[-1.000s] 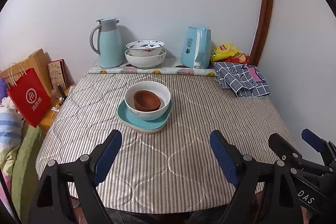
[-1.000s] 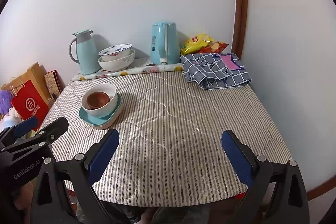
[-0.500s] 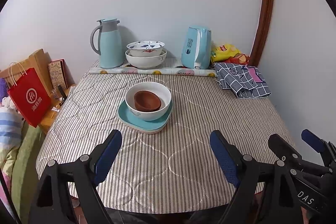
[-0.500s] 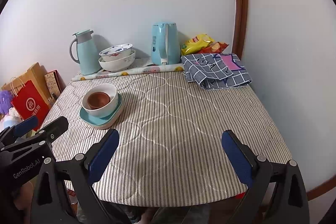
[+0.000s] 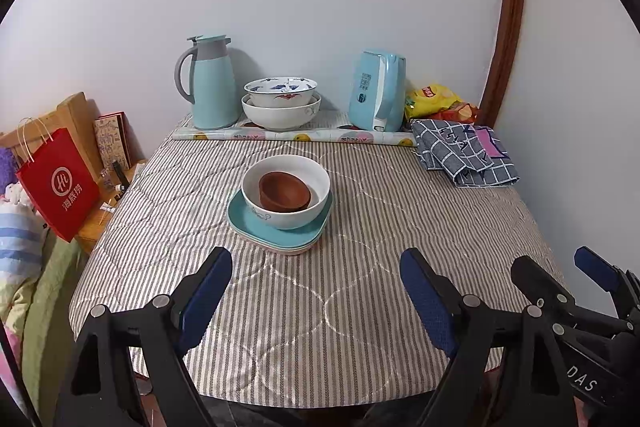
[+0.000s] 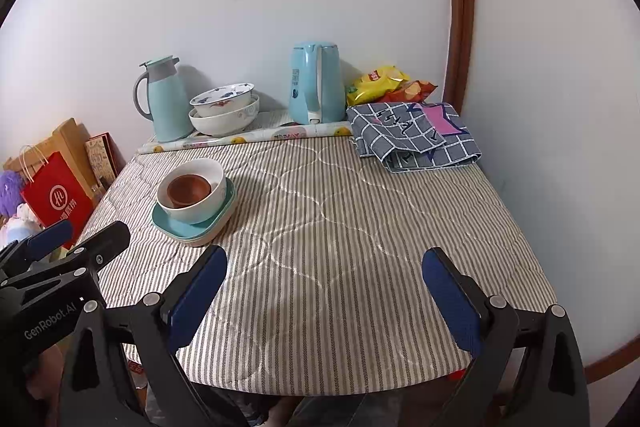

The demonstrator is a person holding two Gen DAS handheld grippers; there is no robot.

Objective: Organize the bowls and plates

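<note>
A small brown bowl [image 5: 285, 190] sits inside a white bowl [image 5: 294, 215], which rests on stacked teal plates [image 5: 256, 225] at the middle of the striped table; the stack also shows in the right wrist view [image 6: 192, 223]. Two more white patterned bowls [image 5: 280, 103] are nested at the back by the wall. My left gripper [image 5: 316, 287] is open and empty above the table's near edge, short of the stack. My right gripper [image 6: 324, 287] is open and empty, to the right of the stack.
A teal thermos jug [image 5: 210, 83] and a teal kettle [image 5: 376, 91] stand at the back on a rolled mat [image 5: 292, 136]. A folded checked cloth [image 5: 464, 155] and snack bags [image 5: 436, 101] lie back right. A red bag [image 5: 58, 183] stands left of the table.
Both grippers have drifted very slightly; the stack and other objects have not moved.
</note>
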